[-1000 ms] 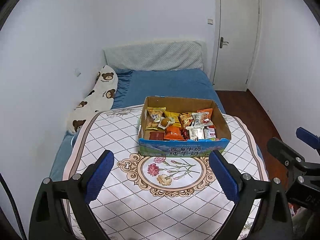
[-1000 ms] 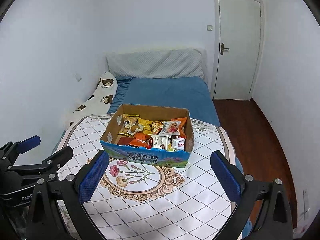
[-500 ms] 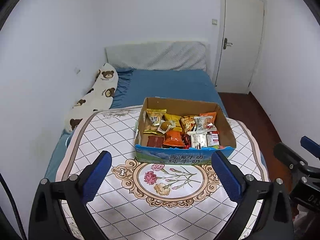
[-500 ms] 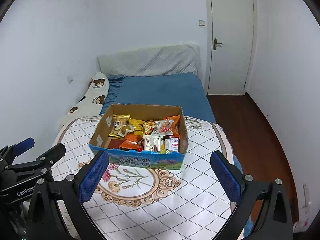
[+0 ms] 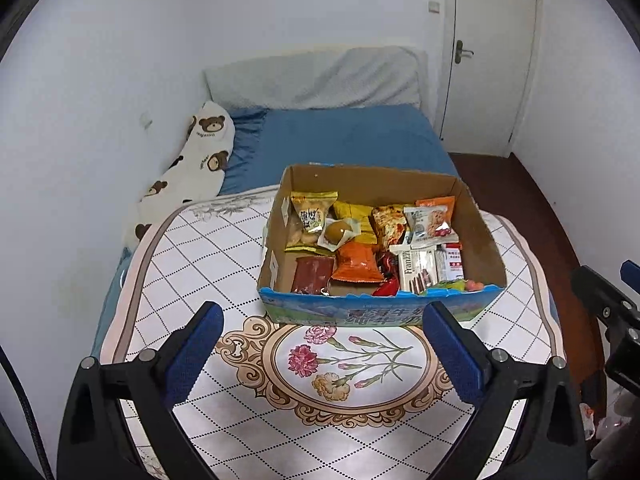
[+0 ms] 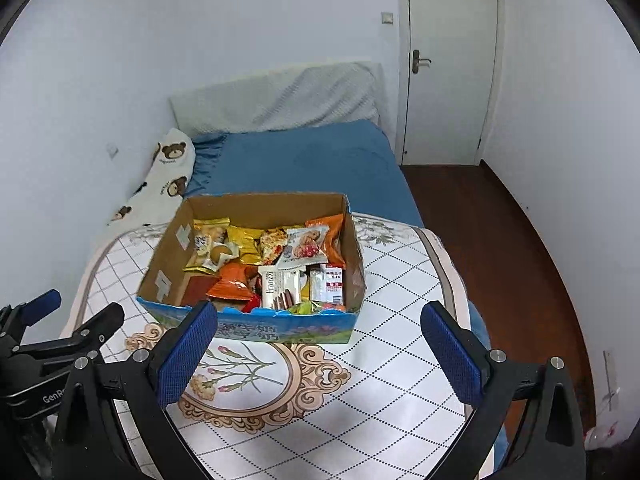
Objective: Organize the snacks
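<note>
Already packed, the snacks (image 5: 360,240) lie together inside an open cardboard box (image 5: 484,236) that stands on a patterned cloth (image 5: 200,256), with no packet visible on the cloth around it. Whether they have been sorted into the box or wait to be taken out and arranged, this scene fits either stage. From left to right in the box: a yellow-green packet (image 5: 310,216) and a brown bar (image 5: 312,274) against the left wall, a round wrapped sweet (image 5: 336,232) and an orange bag (image 5: 358,260) in the middle, then a white biscuit pack (image 5: 418,270) and a red-and-white sachet (image 5: 452,262), with bare cardboard floor along the right wall.

The left gripper (image 5: 322,354) hovers above the cloth in front of the box, its blue pads spread wide and holding nothing. The right gripper (image 6: 320,354) hangs likewise just before the box's printed front, wide apart and empty.

The cloth, white with a diamond grid and a floral medallion (image 5: 348,360), covers a rounded surface at the foot of a blue bed (image 5: 340,140). A bear-print pillow (image 5: 192,160) lies along the left wall, a pale headboard cushion (image 5: 316,76) stands behind, and a closed white door (image 5: 492,52) and dark wood floor (image 6: 500,240) fill the right.
</note>
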Action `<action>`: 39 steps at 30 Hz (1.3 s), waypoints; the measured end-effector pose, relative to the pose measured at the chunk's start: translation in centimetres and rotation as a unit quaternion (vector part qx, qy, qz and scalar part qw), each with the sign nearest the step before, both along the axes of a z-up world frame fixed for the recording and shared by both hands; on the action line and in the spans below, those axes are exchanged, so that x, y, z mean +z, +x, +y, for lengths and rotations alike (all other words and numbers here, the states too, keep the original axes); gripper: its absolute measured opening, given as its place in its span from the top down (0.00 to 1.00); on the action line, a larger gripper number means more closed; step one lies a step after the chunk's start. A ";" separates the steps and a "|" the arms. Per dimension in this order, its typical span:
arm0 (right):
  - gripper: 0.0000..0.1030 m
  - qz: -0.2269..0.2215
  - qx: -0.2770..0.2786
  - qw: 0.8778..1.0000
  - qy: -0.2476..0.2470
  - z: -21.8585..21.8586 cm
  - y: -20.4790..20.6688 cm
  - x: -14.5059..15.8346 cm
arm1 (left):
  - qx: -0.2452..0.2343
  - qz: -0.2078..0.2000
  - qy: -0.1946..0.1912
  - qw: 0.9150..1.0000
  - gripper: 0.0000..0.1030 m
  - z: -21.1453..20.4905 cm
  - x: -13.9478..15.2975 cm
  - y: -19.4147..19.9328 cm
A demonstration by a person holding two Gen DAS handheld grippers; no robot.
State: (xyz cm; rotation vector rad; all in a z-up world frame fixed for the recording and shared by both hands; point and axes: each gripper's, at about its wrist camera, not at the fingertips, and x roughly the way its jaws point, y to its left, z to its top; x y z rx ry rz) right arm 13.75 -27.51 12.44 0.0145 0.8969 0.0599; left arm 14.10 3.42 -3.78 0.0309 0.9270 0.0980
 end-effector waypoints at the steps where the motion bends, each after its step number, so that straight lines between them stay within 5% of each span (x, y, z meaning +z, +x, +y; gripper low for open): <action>1: 0.00 0.005 0.000 1.000 0.001 0.0 0.3 -0.4 | 0.001 0.002 -0.001 1.000 0.01 0.0 -0.2 0.2; 9: 0.00 0.030 -0.003 1.000 0.006 -0.1 1.2 -2.4 | 0.003 0.012 -0.006 1.000 0.01 0.0 -1.0 1.0; 39: 0.00 0.021 -0.012 1.000 -0.002 -0.8 1.1 -1.7 | -0.009 0.002 0.000 1.000 0.01 -0.6 -0.2 0.8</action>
